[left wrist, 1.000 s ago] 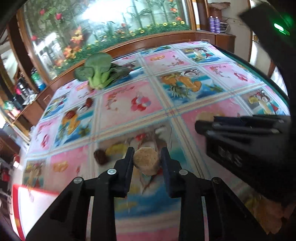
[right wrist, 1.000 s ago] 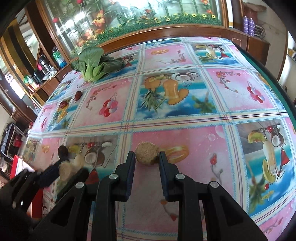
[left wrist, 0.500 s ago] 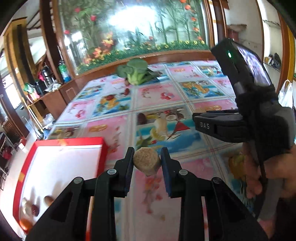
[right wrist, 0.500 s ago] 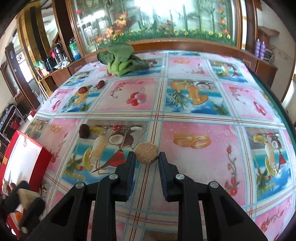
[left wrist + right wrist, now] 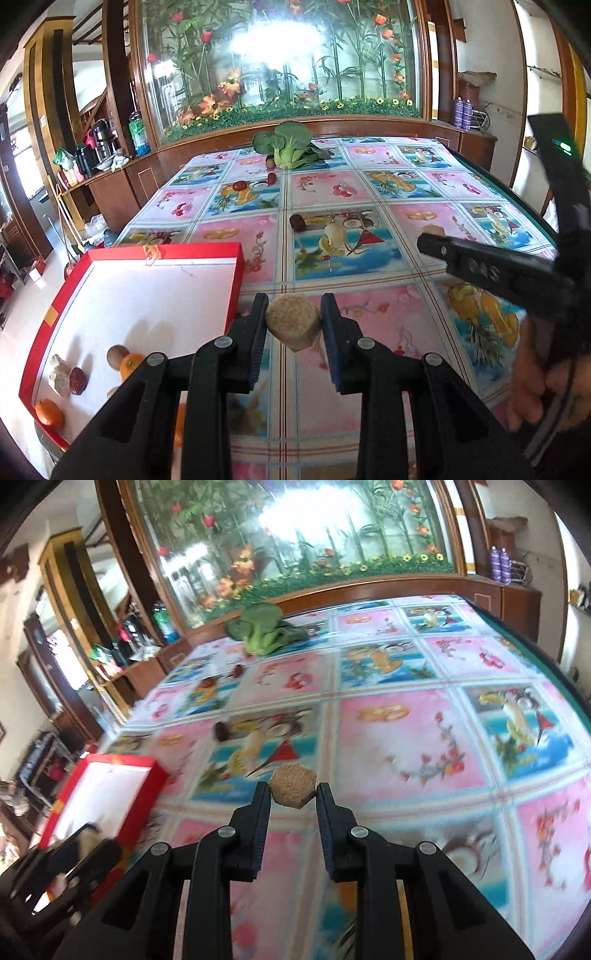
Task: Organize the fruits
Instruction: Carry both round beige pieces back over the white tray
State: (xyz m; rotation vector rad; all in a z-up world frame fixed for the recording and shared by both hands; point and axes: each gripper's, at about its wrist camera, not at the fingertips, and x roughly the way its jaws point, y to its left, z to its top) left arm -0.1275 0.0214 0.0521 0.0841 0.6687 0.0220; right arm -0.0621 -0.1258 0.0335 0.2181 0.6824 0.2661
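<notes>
A large glass panel [image 5: 284,62] with printed bamboo and red and orange flowers is filling the far wall, and bright daylight is glaring through its middle. A curved dark wooden frame [image 5: 122,74] is running around it, and a low wooden ledge [image 5: 332,123] is curving along its base. At the left, a wooden shelf [image 5: 92,173] is carrying flasks and bottles, among them a blue-green bottle [image 5: 137,133]. At the right, two purple cans [image 5: 462,112] are standing on a wooden cabinet [image 5: 476,147] against a white wall [image 5: 498,74]. A pale tiled floor [image 5: 22,295] is showing at the lower left. The table [image 5: 406,177] is wearing a glossy cloth of pink and blue picture squares.
</notes>
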